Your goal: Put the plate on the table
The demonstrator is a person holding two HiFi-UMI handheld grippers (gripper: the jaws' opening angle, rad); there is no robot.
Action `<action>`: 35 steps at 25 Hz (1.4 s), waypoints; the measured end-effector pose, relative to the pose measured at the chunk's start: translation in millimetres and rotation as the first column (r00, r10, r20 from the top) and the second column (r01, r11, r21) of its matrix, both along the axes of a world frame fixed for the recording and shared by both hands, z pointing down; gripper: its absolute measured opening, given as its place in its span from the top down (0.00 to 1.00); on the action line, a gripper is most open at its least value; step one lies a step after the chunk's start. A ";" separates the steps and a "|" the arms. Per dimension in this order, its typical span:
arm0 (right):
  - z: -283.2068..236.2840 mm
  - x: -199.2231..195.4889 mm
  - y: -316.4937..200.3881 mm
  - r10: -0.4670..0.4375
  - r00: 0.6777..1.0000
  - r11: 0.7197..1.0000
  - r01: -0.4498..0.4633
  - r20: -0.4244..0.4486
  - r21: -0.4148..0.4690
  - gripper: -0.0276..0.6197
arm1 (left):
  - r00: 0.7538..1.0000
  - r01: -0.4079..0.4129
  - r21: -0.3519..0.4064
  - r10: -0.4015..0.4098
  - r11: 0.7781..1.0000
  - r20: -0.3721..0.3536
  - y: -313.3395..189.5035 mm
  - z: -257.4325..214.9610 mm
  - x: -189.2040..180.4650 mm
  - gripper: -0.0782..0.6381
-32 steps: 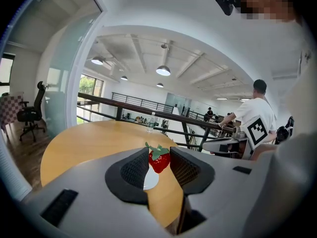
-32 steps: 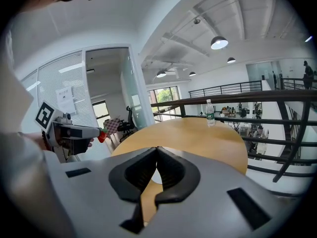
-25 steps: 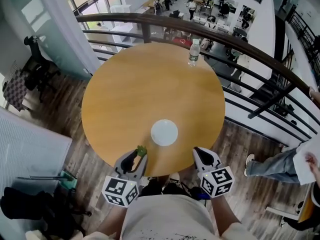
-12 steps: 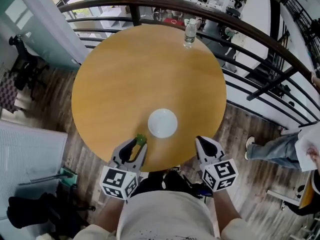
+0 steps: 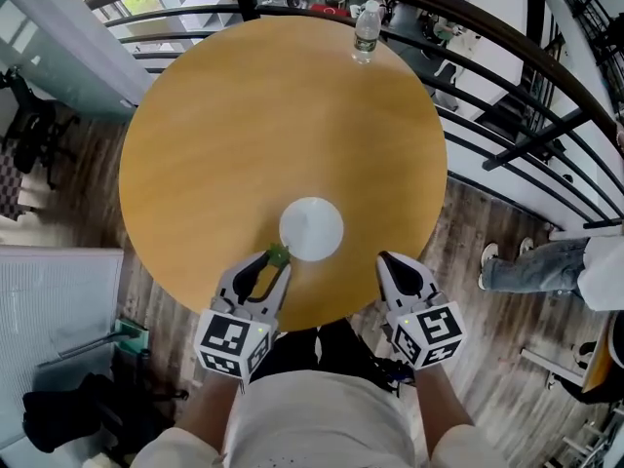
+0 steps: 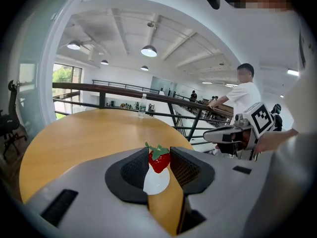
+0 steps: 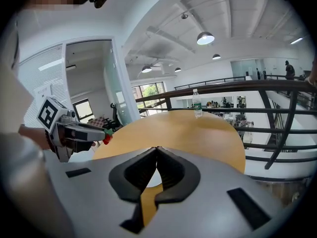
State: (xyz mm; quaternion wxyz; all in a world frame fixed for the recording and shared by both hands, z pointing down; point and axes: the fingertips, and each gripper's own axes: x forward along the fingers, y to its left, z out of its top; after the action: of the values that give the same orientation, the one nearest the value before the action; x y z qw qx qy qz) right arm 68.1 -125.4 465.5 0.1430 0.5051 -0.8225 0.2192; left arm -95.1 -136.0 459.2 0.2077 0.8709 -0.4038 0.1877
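Note:
A small white plate (image 5: 311, 228) lies flat on the round wooden table (image 5: 244, 115), near its front edge. My left gripper (image 5: 276, 258) is shut on a red strawberry with a green top (image 6: 159, 160), held just left of the plate's near rim. The plate (image 6: 156, 181) shows white beyond the berry in the left gripper view. My right gripper (image 5: 383, 258) hovers at the table edge to the right of the plate, its jaws shut with nothing between them (image 7: 156, 151). A sliver of the plate (image 7: 154, 178) peeks below the shut jaws.
A clear water bottle (image 5: 366, 33) stands at the table's far edge. A dark metal railing (image 5: 517, 76) curves round the far and right sides. A person's legs (image 5: 531, 261) are at the right. A black office chair (image 5: 29, 125) sits at the left.
The table and plate have slid toward the top of the head view as the head tipped down. Both grippers have edged forward, the left one bringing the strawberry close to the plate's rim.

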 end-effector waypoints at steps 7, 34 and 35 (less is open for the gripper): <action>15.6 -1.9 -18.9 0.008 1.000 1.000 -0.008 0.003 -0.029 0.92 | 0.999 -0.046 -0.047 0.047 0.998 0.026 -19.9 29.5 14.0 0.69; 74.7 1.8 -40.4 0.025 0.999 0.994 -0.021 0.029 -0.109 0.92 | 0.933 -0.205 -0.170 0.245 0.964 0.264 -57.4 160.3 59.7 0.69; 75.7 2.6 -40.6 0.026 0.999 0.994 -0.022 0.030 -0.112 0.92 | 0.928 -0.213 -0.176 0.256 0.961 0.272 -57.4 163.8 61.7 0.69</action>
State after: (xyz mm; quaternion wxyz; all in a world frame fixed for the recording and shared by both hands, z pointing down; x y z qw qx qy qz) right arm 70.7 -166.1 541.2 0.1554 0.5027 -0.8049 0.2742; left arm -33.3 -193.4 623.0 0.1838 0.8585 -0.3083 0.3663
